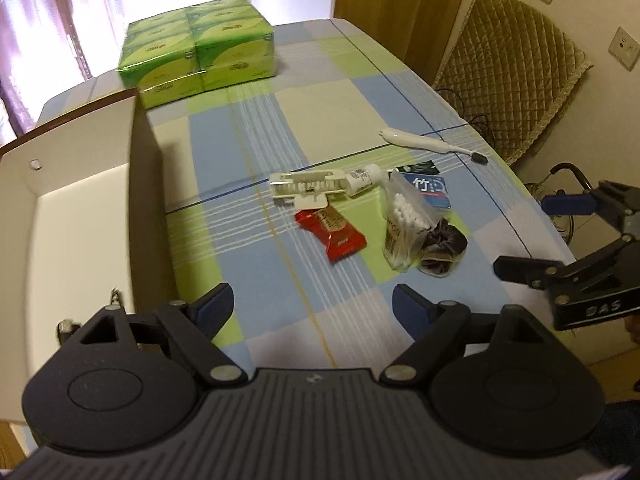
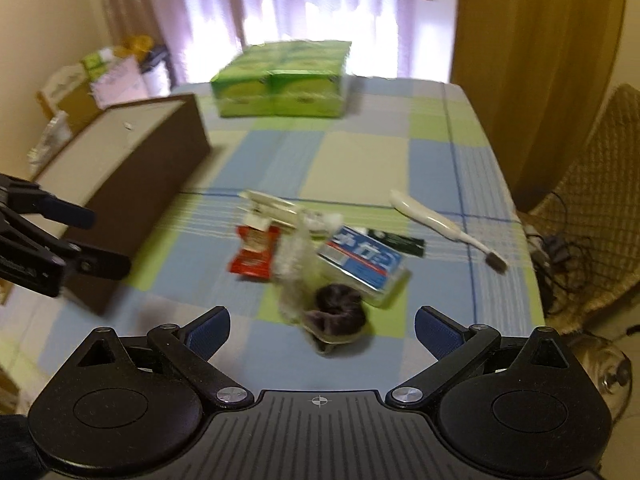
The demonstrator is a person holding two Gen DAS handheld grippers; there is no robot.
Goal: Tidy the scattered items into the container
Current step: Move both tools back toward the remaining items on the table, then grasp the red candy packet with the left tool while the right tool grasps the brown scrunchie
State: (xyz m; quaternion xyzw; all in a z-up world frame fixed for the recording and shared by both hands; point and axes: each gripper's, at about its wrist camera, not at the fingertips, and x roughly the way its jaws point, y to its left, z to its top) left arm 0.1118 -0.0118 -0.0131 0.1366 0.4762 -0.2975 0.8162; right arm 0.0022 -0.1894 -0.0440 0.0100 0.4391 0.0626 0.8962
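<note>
Small items lie scattered mid-table: a red snack packet (image 1: 331, 233) (image 2: 253, 254), a bag of cotton swabs (image 1: 404, 228) (image 2: 294, 276), a dark scrunchie (image 1: 443, 250) (image 2: 339, 312), a blue box (image 1: 430, 191) (image 2: 362, 262), a white clip holder (image 1: 306, 189) (image 2: 272, 205), a small white bottle (image 1: 366, 178) and a white toothbrush (image 1: 428, 143) (image 2: 440, 222). An open box (image 1: 80, 216) (image 2: 132, 176), white inside and brown outside, stands at the left. My left gripper (image 1: 312, 306) (image 2: 100, 240) hovers open before the items, beside the box. My right gripper (image 2: 322, 328) (image 1: 532, 236) is open just short of the scrunchie.
A large green multipack of tissues (image 1: 200, 50) (image 2: 282, 80) sits at the far end of the checked tablecloth (image 1: 332, 92). A quilted chair (image 1: 516, 76) and cables stand off the table's right edge. Curtains hang behind; clutter is piled at the far left (image 2: 100, 76).
</note>
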